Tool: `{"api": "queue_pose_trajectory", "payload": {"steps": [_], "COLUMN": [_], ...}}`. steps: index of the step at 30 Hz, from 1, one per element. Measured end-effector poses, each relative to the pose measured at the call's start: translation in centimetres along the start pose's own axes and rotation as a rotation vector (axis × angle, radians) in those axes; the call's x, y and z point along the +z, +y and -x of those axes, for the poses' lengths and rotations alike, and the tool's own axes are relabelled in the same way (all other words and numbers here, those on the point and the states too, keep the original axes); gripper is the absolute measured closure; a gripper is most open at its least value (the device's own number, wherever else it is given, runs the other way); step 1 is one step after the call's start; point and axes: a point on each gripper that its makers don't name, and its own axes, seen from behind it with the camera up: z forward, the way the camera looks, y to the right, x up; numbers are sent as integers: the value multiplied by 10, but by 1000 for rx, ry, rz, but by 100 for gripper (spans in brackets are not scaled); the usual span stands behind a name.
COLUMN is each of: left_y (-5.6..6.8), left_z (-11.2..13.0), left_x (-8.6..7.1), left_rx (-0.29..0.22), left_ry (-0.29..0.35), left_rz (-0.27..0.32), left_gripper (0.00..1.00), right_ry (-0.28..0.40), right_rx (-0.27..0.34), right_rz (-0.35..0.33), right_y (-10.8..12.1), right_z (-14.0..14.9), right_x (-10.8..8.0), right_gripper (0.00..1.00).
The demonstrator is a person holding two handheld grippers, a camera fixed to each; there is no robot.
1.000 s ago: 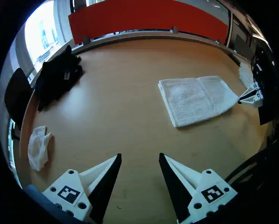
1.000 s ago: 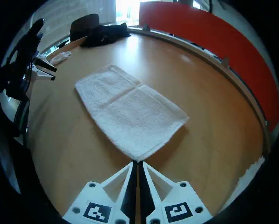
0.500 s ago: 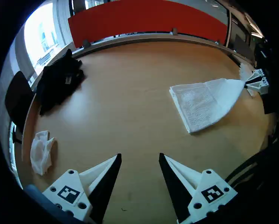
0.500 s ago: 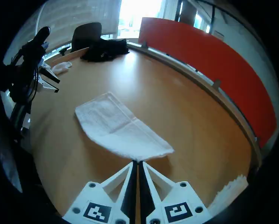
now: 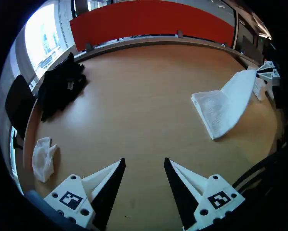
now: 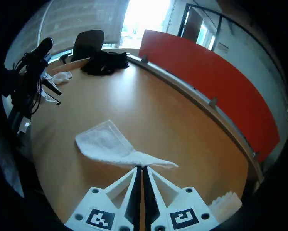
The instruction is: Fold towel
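The right gripper [image 6: 142,169] has its fingers pinched together on what looks like a corner of the white towel [image 6: 105,144], holding that end raised while the rest lies on the counter [image 6: 163,107] toward 11 o'clock. The left gripper [image 5: 144,163] hangs with its fingers spread wide, the towel at its 3 o'clock.
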Motion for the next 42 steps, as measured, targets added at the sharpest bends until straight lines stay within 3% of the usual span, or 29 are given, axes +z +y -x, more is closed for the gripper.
{"api": "queue_pose_trajectory", "payload": {"steps": [8,20,29,42], "left_y": [1,5,4,0], "left_z": [-4,-5,-7,-8], "left_x": [-2,-3,-5,-9], "left_rx": [0,-15,-31,-49], "left_ry": [7,9,13,18], "left_rz": [0,3,8,15], "left_gripper": [27,27,27,26], "right_ry": [8,4,3,-1], "right_rx": [-16,-25,-50,-69], "right_rz": [15,-4,-46,-137], "right_y": [9,3,-17,-64], "right_z": [-4,1,-4,-13], "right_x": [-15,-12,0,29], "right_gripper": [95,95,95,96]}}
